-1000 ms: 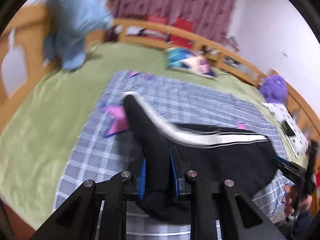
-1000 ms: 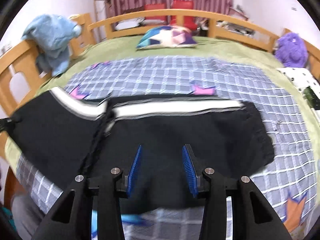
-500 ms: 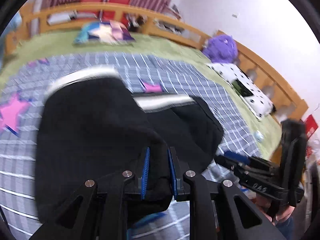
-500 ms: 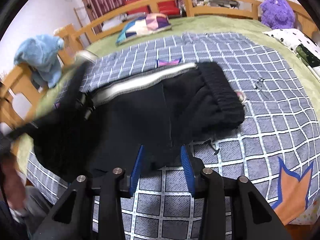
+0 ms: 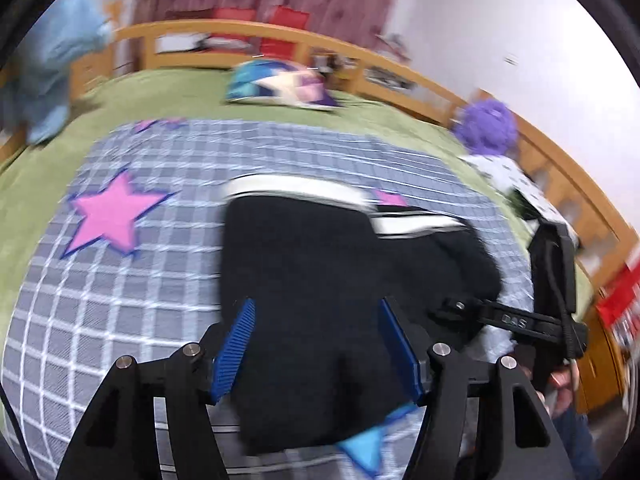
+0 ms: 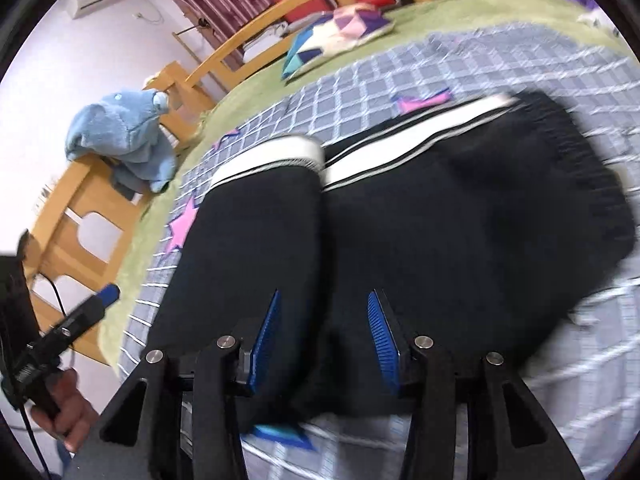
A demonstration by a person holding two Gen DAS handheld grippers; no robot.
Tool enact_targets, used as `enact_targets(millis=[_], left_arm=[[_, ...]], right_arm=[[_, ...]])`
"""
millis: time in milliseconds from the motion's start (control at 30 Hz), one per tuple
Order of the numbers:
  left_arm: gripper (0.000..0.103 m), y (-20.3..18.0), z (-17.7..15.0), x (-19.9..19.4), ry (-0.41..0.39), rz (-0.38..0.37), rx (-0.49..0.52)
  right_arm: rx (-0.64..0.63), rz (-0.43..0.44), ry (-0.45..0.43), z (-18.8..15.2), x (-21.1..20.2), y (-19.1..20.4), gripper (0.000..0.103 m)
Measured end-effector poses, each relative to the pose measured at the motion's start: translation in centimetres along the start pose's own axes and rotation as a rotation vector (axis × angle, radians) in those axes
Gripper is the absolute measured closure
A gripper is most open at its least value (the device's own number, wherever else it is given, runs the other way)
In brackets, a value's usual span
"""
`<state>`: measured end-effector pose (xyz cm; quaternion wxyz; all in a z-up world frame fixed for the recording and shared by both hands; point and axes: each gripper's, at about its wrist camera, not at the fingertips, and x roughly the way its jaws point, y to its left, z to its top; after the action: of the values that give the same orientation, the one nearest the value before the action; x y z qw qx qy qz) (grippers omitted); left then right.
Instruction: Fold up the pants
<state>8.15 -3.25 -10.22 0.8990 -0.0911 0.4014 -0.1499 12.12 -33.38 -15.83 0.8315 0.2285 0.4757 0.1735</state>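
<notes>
Big wooden-railed bed fills both views, green cover under a grey checked blanket with pink stars, and right in the middle of that blanket lie the black pants, folded over on themselves, white side stripe running along the far edge. From the left wrist view the pants sit dead ahead with the fold's edge on the left side; the right wrist view shows what that one blurs, two layers, the leg section lying over the left half and the ribbed waistband end off to the right. Left gripper hangs over the near hem with its blue pads spread wide, nothing between them but cloth lying below. Right gripper likewise spread apart, low over the near edge of the pants, gripping nothing. Each camera catches the other tool: the left view has the right gripper's black body at its right edge, the right view has the left one held in a hand at lower left. Patchwork pillow sits by the far rail in both. Blue plush toy is draped on the rail, sharp in the right view, a smear in the left. Purple plush by the rail is clear only in the left view.
</notes>
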Motion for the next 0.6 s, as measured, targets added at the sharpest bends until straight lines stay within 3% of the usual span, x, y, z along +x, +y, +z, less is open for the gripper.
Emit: enact_targets(millis=[100,133,200,233,400,500,600], left_arm=[[0.041,3.2,-0.9,1.0,-0.013,0.025,-0.08],[0.041,4.3,-1.5,1.4,-0.016,0.027,-0.11],[0.042,5.1,-1.7,2.3,0.028,0.045,-0.169],[0.042,5.4,-1.6,2.5,0.03,0.005,-0.183],[0.041,5.4,-0.8,2.8,-0.014,-0.027,-0.189],[0.041,5.4,-1.1,3.4,0.005,-0.056,-0.204],[0.041,5.0,-1.3,3.5,0.01,-0.051,-0.186]], right_arm=[[0.006,-0.026,0.075,-0.6,4.2,0.9,0.058],[-0.013,-0.049,0.052,-0.9,4.7,1.4,0.058],[-0.073,-0.071,0.022,-1.2,4.9,2.9,0.083],[-0.103,-0.088,0.007,-1.1,4.6,3.6,0.092],[-0.23,-0.079,-0.152,1.8,-2.2,6.9,0.094],[-0.337,-0.209,-0.226,3.8,-6.1,7.9,0.094],[-0.367,-0.305,-0.261,5.1,-9.3,5.1,0.094]])
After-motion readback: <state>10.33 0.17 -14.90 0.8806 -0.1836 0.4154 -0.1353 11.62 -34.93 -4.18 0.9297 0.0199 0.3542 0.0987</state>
